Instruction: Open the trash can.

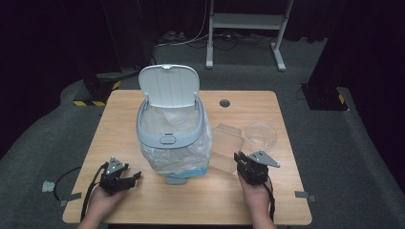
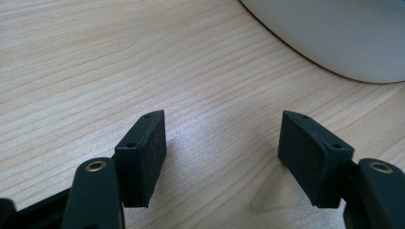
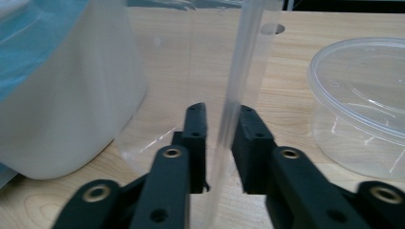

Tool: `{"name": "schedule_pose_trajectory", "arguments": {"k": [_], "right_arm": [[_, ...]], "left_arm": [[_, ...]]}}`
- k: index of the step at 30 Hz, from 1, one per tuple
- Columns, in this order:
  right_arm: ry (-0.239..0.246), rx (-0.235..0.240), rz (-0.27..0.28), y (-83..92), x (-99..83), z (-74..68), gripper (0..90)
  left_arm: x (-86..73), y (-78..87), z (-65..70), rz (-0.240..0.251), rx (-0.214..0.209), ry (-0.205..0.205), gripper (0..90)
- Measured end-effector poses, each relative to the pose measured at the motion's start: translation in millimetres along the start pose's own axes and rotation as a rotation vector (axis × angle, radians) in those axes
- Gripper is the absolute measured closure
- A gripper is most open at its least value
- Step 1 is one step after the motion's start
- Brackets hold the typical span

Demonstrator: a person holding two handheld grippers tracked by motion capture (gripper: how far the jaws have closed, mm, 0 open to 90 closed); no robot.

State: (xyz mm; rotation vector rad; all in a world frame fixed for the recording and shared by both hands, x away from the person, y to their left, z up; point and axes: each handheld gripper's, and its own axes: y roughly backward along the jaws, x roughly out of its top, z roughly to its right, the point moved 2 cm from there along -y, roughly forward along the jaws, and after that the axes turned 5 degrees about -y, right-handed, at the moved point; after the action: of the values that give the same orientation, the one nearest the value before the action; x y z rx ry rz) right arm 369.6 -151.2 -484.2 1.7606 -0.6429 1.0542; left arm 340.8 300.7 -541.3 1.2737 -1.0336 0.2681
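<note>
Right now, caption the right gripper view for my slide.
Right gripper clamps clear container's wall beside lined bin.

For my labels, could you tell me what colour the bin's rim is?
The rim is pale blue-grey, clearest in the high view.

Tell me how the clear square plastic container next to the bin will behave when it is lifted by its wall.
The clear square plastic container looks thin-walled and empty, so it is probably very light. The right gripper pinches only one wall edge, so that wall may flex and the container may swing or tilt. Its glossy plastic could slip between the fingers if the grip is loose.
</note>
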Motion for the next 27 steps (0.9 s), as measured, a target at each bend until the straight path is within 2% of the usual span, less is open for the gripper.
{"name": "schedule_pose_trajectory", "arguments": {"k": [1, 9, 18, 19, 27], "right_arm": [[-0.010, 0.003, 0.003, 2.6, -1.3, 0.7, 82.3], [-0.047, 0.010, 0.036, 15.9, -4.4, 6.7, 85.1], [-0.033, -0.001, 0.096, 31.2, -0.9, 3.2, 85.6], [-0.028, -0.009, 0.119, 34.8, 2.2, 1.1, 85.6], [-0.005, -0.037, 0.195, 44.4, 17.9, -8.0, 85.6]], "left_arm": [[0.0, 0.0, 0.0, 0.000, 0.000, 0.000, 33.6], [0.0, 0.0, -0.1, 0.000, 0.000, -0.001, 33.6], [0.0, -0.1, -0.2, 0.001, 0.000, -0.002, 33.6], [0.0, -0.1, -0.1, 0.001, 0.000, -0.001, 33.6], [0.1, -0.1, 0.0, 0.000, -0.002, -0.001, 33.0]]}}
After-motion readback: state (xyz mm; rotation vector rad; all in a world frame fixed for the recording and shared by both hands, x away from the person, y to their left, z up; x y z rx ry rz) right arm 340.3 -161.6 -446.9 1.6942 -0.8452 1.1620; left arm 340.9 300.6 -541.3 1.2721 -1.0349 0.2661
